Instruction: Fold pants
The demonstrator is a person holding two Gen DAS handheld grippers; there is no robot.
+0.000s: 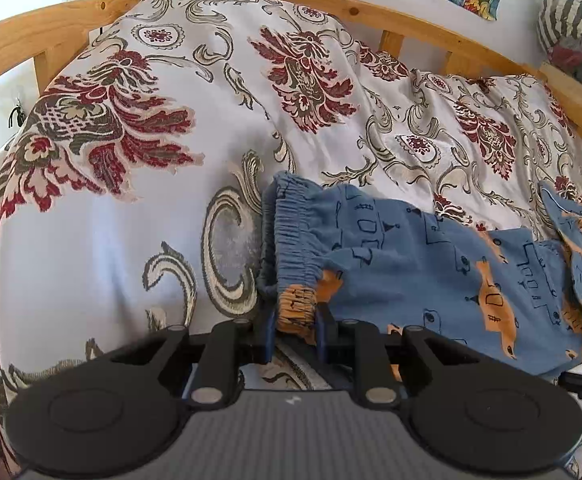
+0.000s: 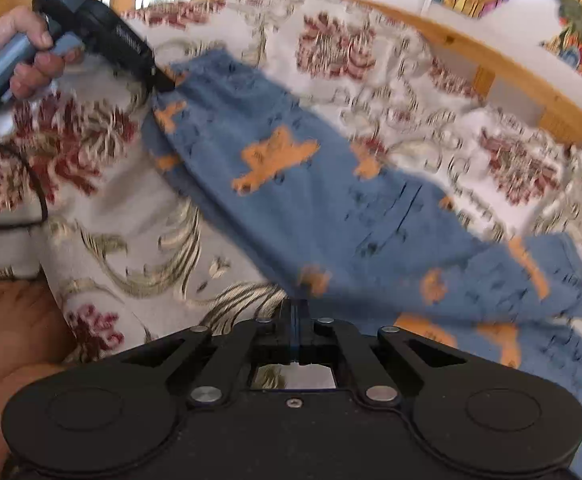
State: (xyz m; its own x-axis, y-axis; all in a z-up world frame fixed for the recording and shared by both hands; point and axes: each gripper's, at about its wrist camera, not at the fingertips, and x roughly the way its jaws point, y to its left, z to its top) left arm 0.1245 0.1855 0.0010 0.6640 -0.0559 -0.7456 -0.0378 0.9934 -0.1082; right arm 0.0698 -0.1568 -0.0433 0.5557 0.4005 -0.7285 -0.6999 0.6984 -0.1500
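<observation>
Small blue pants (image 1: pixel 423 264) with orange prints lie on a floral bedspread, the elastic waistband (image 1: pixel 293 240) to the left and the legs running right. My left gripper (image 1: pixel 294 322) is shut on the waistband's near orange-printed corner. In the right wrist view the pants (image 2: pixel 311 200) stretch diagonally across the bed, blurred by motion. My right gripper (image 2: pixel 295 312) is shut on the pants' near edge, the fingers pressed together on the cloth. The left gripper (image 2: pixel 163 80) shows at the upper left, held by a hand (image 2: pixel 19 56), pinching the waistband end.
The floral bedspread (image 1: pixel 131 200) covers the bed. A wooden bed rail (image 1: pixel 411 36) curves along the far side, and a striped bundle (image 1: pixel 575 20) sits at the far right. A black cable (image 2: pixel 31 200) trails from the left gripper. A forearm (image 2: pixel 7 340) shows at lower left.
</observation>
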